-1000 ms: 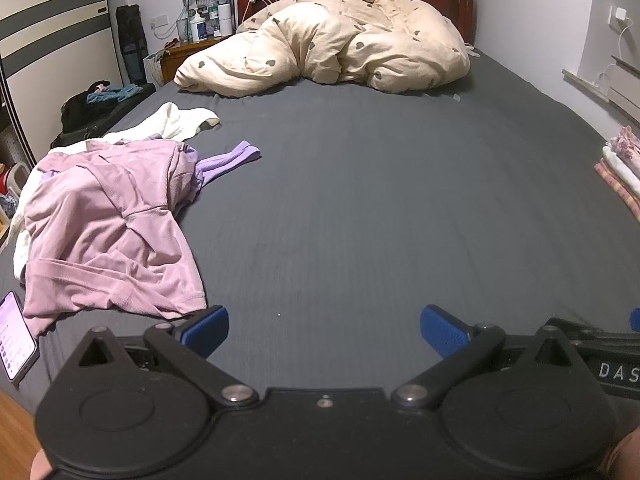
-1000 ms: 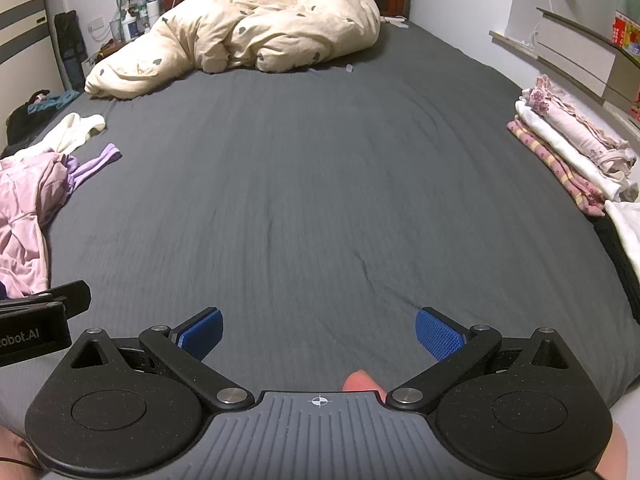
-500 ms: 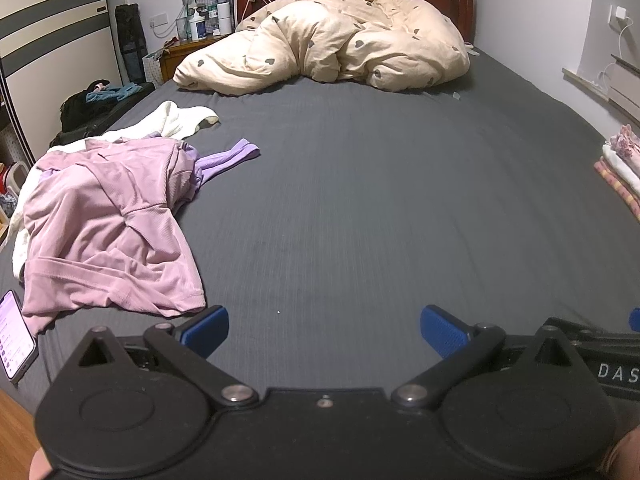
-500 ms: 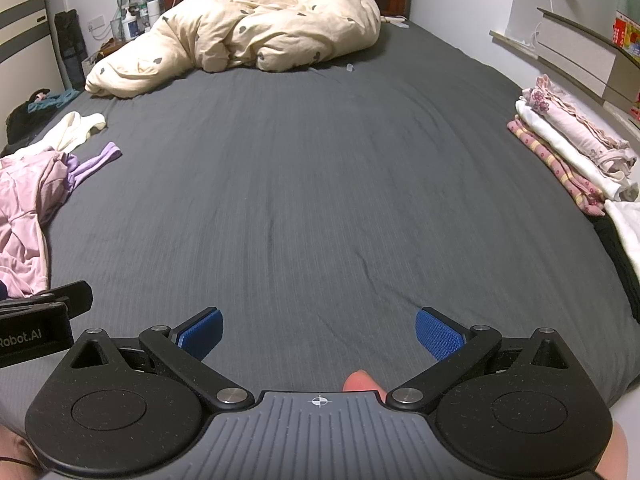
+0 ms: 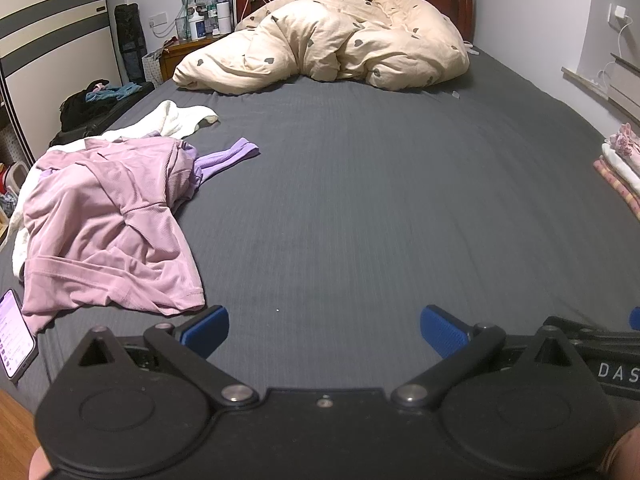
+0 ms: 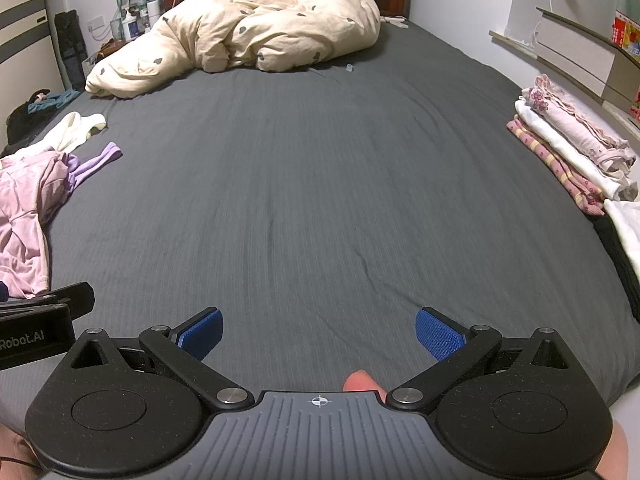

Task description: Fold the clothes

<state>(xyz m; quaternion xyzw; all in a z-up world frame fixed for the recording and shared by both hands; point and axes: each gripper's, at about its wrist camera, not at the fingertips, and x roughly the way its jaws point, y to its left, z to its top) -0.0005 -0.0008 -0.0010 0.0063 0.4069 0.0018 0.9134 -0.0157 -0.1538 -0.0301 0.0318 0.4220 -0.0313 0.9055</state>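
Note:
A crumpled pink garment [image 5: 104, 232] lies on the left part of the dark grey bed [image 5: 360, 200], on top of a purple strappy top [image 5: 224, 158] and a cream garment [image 5: 176, 118]. My left gripper [image 5: 324, 330] is open just right of the pink garment's hem, with nothing between its blue pads. In the right wrist view the same pink garment [image 6: 24, 216] shows at the far left. My right gripper [image 6: 318, 332] is open over bare sheet near the bed's front edge. A stack of folded clothes [image 6: 568, 148] sits at the bed's right edge.
A beige heart-print duvet [image 5: 328, 52] is bunched at the headboard. A lit phone [image 5: 14, 338] lies at the bed's front left corner. A nightstand with bottles [image 5: 196, 36] and a dark bag [image 5: 84, 104] stand left of the bed. A wall ledge [image 6: 560, 52] runs along the right.
The left wrist view has shifted slightly, so the pink garment sits a little higher in frame. Both grippers stay open and nothing on the bed has moved.

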